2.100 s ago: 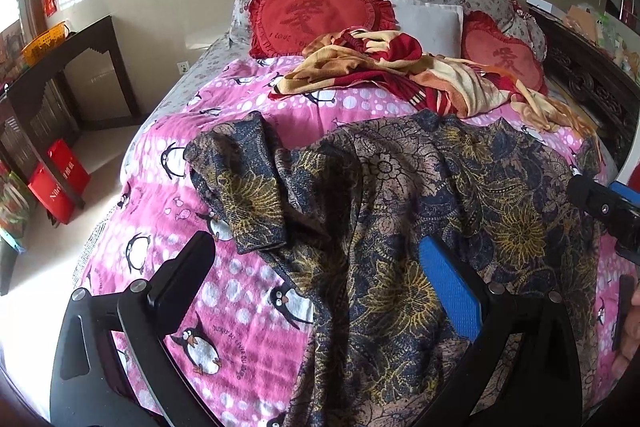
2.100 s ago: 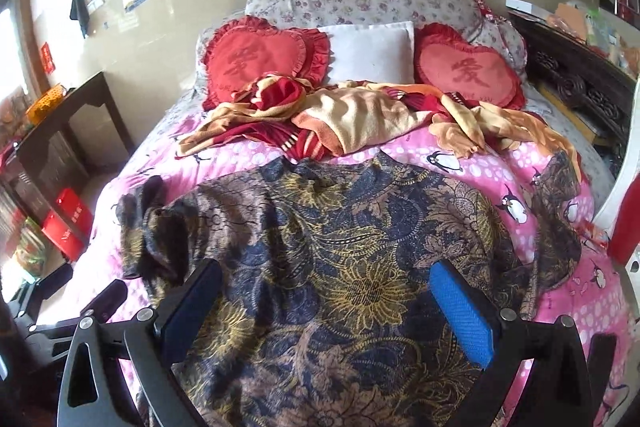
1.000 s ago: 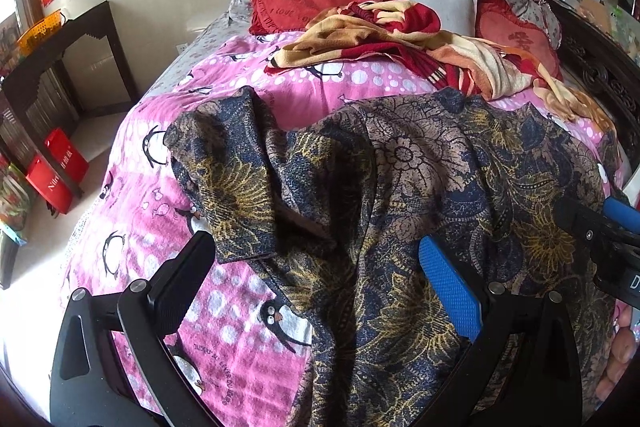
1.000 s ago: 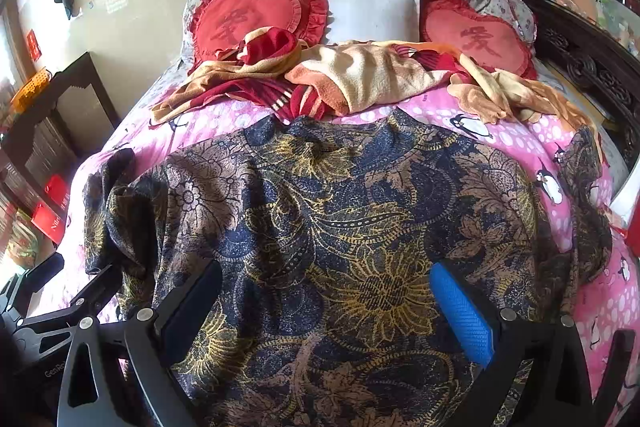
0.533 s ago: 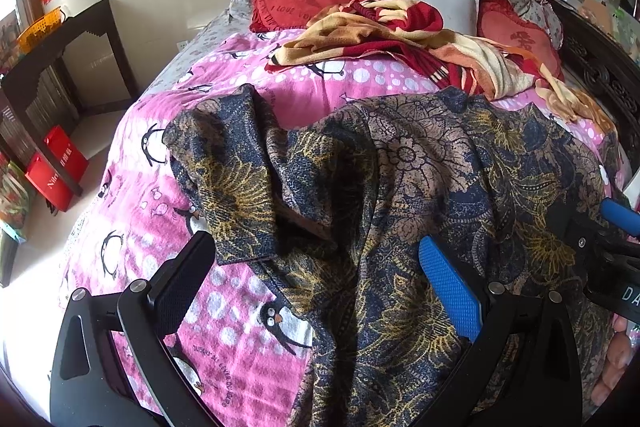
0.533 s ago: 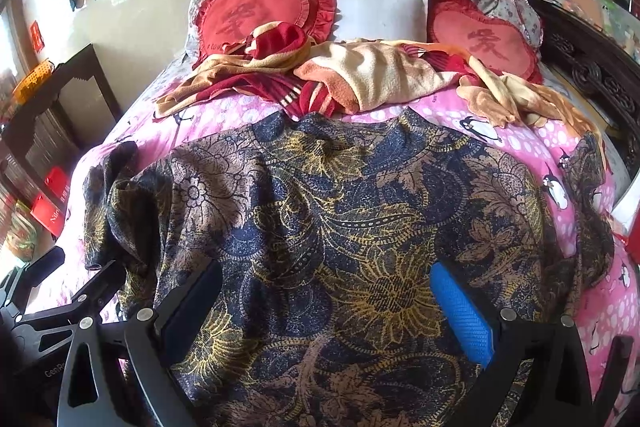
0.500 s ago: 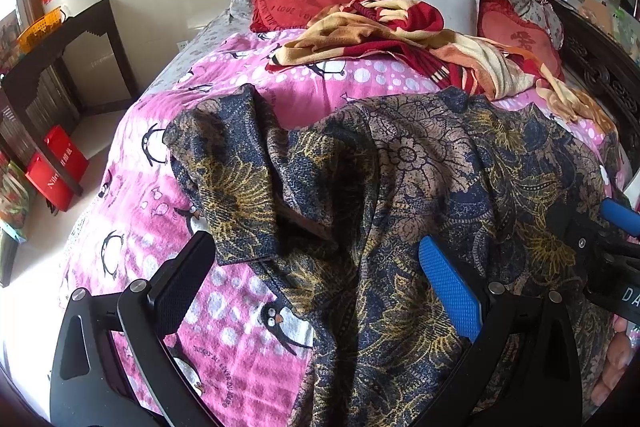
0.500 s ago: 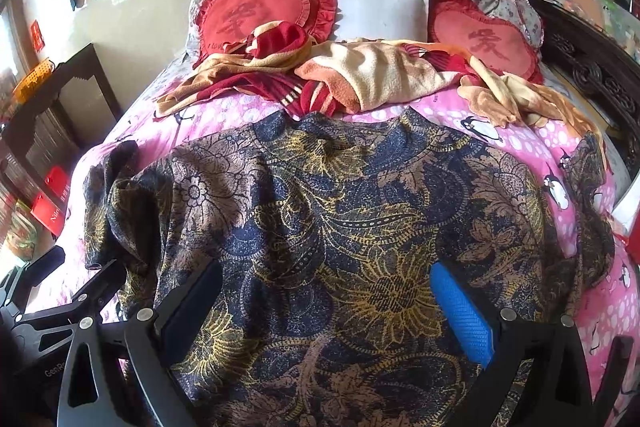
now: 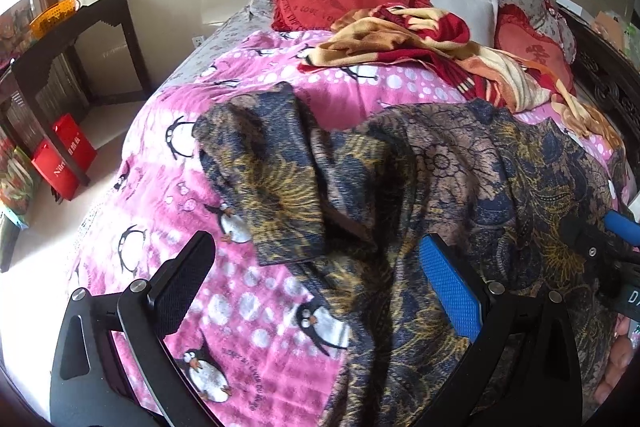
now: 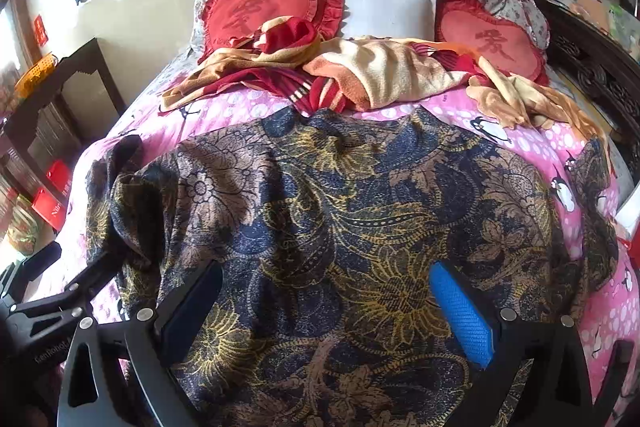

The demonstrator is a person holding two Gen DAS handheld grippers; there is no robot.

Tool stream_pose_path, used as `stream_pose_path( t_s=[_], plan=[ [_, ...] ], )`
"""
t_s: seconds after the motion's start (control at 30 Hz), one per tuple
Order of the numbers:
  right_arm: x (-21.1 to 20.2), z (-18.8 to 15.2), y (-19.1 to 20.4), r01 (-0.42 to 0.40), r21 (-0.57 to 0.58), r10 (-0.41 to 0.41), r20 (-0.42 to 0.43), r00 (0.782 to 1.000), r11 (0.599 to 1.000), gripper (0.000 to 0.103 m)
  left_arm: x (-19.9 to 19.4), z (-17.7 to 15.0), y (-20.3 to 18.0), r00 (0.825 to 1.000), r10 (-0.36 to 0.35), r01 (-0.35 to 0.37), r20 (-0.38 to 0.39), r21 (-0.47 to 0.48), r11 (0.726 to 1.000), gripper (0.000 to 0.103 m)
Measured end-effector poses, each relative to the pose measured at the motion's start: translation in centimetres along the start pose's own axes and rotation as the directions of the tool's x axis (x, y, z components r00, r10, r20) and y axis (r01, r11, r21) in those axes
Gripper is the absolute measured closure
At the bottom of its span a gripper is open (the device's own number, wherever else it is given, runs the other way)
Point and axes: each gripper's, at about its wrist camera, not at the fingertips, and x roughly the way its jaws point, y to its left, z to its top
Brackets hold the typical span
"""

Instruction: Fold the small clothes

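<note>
A dark blue and gold floral shirt (image 10: pixel 352 211) lies spread on the pink penguin bedspread (image 9: pixel 248 291). Its left sleeve (image 9: pixel 272 179) is folded and rumpled toward the bed's left side. My left gripper (image 9: pixel 316 275) is open and empty, hovering over the shirt's lower left edge below that sleeve. My right gripper (image 10: pixel 326 301) is open and empty, hovering over the shirt's lower middle. The right gripper also shows at the right edge of the left wrist view (image 9: pixel 600 243), and the left gripper at the left edge of the right wrist view (image 10: pixel 52 291).
A crumpled red and tan blanket (image 10: pixel 360 71) lies across the bed beyond the shirt. Heart-shaped red cushions (image 10: pixel 264 7) and pillows sit at the headboard. A dark wooden table (image 9: pixel 60 43) and red boxes (image 9: pixel 64 155) stand left of the bed. Dark carved furniture (image 10: pixel 600 67) runs along the right.
Both grippers have moved slightly forward and lower over the shirt. The shirt has not moved, and both grippers stay open.
</note>
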Motion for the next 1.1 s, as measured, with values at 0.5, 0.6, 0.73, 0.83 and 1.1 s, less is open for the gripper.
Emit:
stream_pose_path(
  t_s=[0.5, 0.6, 0.73, 0.83, 1.1],
  plan=[
    [1.1, 2.6, 10.6, -0.398, -0.165, 0.398, -0.036, 0.917, 0.902, 0.027, 2.6, -1.8, 10.7, 0.992, 0.095, -0.109, -0.083, -0.188, 0.976, 0.001],
    [2.0, 2.5, 13.7, -0.46, -0.2, 0.449, -0.097, 0.888, 0.865, 0.027, 3.1, -2.3, 12.0, 0.987, 0.125, -0.141, -0.096, -0.182, 0.973, 0.001],
    [5.1, 1.0, 17.0, -0.492, -0.203, 0.46, -0.185, 0.868, 0.846, 0.027, 3.6, -3.2, 14.4, 0.982, 0.148, -0.169, -0.114, -0.21, 0.963, 0.001],
    [8.0, 0.2, 17.8, -0.473, -0.141, 0.44, -0.217, 0.872, 0.869, 0.035, 3.7, -3.6, 15.5, 0.981, 0.15, -0.175, -0.125, -0.225, 0.959, 0.001],
    [9.2, 1.1, 19.0, -0.505, -0.057, 0.49, -0.167, 0.856, 0.861, 0.098, 3.2, -3.3, 14.8, 0.984, 0.143, -0.163, -0.104, -0.218, 0.962, 0.001]
  ],
)
